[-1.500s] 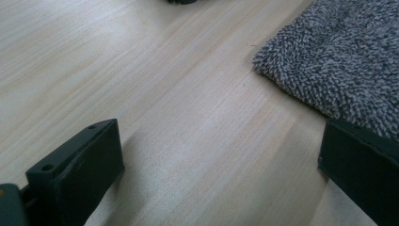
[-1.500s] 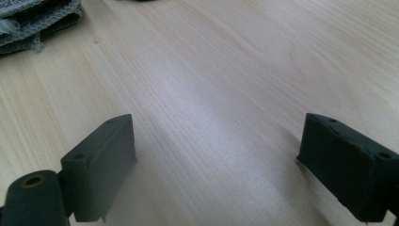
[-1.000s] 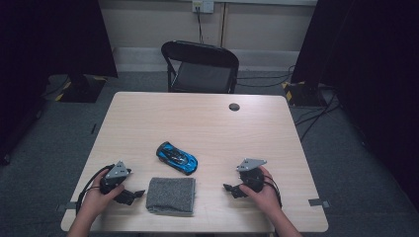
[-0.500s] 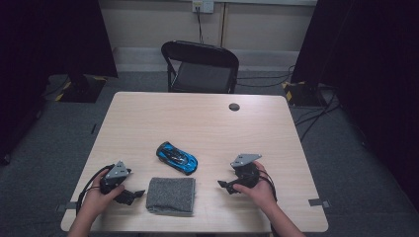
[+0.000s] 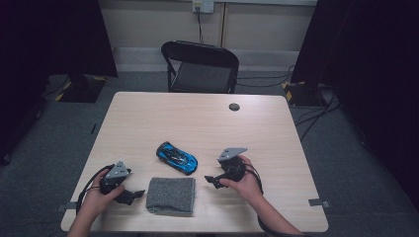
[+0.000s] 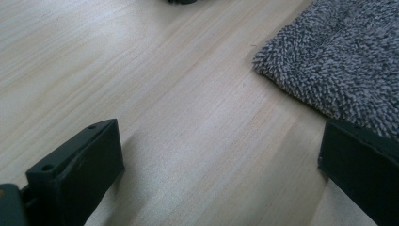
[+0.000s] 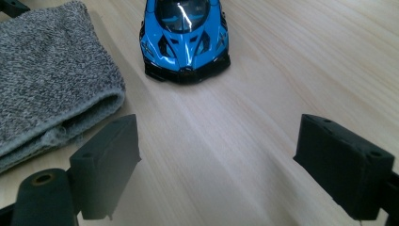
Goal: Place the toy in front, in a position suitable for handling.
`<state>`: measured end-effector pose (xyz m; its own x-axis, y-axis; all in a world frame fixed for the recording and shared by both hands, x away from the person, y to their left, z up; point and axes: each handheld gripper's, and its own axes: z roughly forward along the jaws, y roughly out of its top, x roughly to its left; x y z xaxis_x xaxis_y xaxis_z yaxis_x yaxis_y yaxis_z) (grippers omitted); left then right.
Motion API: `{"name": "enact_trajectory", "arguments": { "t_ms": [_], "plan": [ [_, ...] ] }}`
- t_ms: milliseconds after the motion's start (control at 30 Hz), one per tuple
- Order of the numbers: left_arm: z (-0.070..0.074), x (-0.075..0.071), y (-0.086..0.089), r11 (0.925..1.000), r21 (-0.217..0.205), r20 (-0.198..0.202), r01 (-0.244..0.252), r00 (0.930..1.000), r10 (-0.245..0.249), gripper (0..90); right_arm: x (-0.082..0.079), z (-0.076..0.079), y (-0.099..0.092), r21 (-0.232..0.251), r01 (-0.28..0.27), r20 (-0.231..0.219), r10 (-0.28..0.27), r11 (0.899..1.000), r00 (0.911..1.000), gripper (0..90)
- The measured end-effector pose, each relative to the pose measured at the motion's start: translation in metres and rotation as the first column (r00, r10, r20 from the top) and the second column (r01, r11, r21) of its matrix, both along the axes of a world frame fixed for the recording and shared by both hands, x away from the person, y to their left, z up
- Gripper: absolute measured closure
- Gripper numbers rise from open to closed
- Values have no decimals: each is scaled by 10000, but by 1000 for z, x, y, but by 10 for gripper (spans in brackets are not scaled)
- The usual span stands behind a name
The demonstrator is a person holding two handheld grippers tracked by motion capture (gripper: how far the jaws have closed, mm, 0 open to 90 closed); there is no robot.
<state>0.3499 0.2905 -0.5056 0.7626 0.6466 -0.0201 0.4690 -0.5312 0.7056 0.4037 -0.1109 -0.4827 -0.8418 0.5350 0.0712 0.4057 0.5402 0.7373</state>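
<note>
op: blue toy car [image 5: 177, 157] sits near the middle of the wooden table [image 5: 197, 118], angled, just beyond the far edge of the grey cloth [image 5: 171, 195]. car and cloth look close but apart from the high view.

obs: where do you have the right gripper [image 5: 213, 180]?

op: i have it low over the table, right of the cloth, pointed at the car. in the right gripper view my jaws are spread wide with bare wood between them, nothing pinched. the car [image 7: 185, 35] is straight ahead, one end facing me, centred between the jaws but well short of them. the cloth [image 7: 49, 80] lies off to the left in that view, its hemmed edge near my left jaw.

obs: and the left gripper [image 5: 132, 195]?

op: near the front left corner of the table, just left of the cloth. jaws spread there too, holding nothing. in the left gripper view the cloth [image 6: 346, 61] fills the upper right, one corner of it reaching toward the gap, and the right-hand jaw sits at the cloth's edge. can't tell if it touches.

obs: anything else on the table?

op: small dark round disc [image 5: 234, 106] near the far edge, well apart from everything. black folding chair [image 5: 200, 66] stands behind the table.
</note>
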Motion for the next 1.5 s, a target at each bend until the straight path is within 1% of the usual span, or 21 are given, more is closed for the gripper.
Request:
{"name": "enact_trajectory", "arguments": {
  "t_ms": [67, 233, 333, 433, 600, 667, 700, 767, 867, 1100, 1200, 1267, 1333, 1467, 1500],
  "plan": [
    [0, 0, 0, 10000, 8, 5, 9, 10000, -9, 0, 2, 1, 5, 32, -58, -66, 58, 10000, 10000, 133],
    [0, 0, 0, 10000, 13, 3, 6, 10000, -6, 0, 7, 5, 20, -6, -216, 100, 216, 9998, 9997, 133],
    [0, 0, 0, 10000, 4, -1, -7, 10000, 7, 0, 10, 5, 28, -120, -335, 129, 337, 9994, 9993, 133],
    [0, 0, 0, 10000, 6, 5, 9, 10000, -9, 0, 13, 7, 37, -7, -489, 187, 489, 9988, 9986, 133],
    [0, 0, 0, 10000, 5, 4, 8, 10000, -8, 0, 17, 6, 50, -102, -649, 200, 651, 9978, 9977, 133],
    [0, 0, 0, 10000, 8, 6, 9, 10000, -9, 0, 18, 6, 52, -91, -674, 188, 675, 9977, 9975, 133],
    [0, 0, 0, 10000, 5, 0, 10, 10000, -10, 0, 20, 6, 56, -36, -697, 153, 698, 9976, 9974, 133],
    [0, 0, 0, 10000, 5, 4, 8, 10000, -8, 0, 21, 6, 59, 0, -707, 217, 707, 9975, 9973, 133],
    [0, 0, 0, 10000, 5, 3, 7, 10000, -7, 0, 23, 6, 63, 11, -755, 150, 755, 9971, 9970, 133],
    [0, 0, 0, 10000, 2, 3, 8, 10000, -8, 0, 33, 5, 79, 83, -815, 66, 814, 9966, 9967, 133],
    [0, 0, 0, 10000, 4, -1, 11, 10000, -11, 0, 35, 5, 84, -28, -879, 95, 879, 9961, 9961, 133],
    [0, 0, 0, 10000, -3, -5, 0, 10000, 0, 0, 37, 4, 87, 30, -874, 58, 874, 9962, 9962, 133],
    [0, 0, 0, 10000, -1, -3, -3, 10000, 3, 0, 38, 4, 89, -17, -838, 176, 839, 9965, 9963, 133],
    [0, 0, 0, 10000, -4, -2, -4, 10000, 4, 0, 42, 2, 95, -16, -818, 68, 818, 9966, 9966, 133],
    [0, 0, 0, 10000, -4, -1, -4, 10000, 4, 0, 43, 2, 96, -20, -844, 106, 844, 9964, 9964, 133]
  ]
}}
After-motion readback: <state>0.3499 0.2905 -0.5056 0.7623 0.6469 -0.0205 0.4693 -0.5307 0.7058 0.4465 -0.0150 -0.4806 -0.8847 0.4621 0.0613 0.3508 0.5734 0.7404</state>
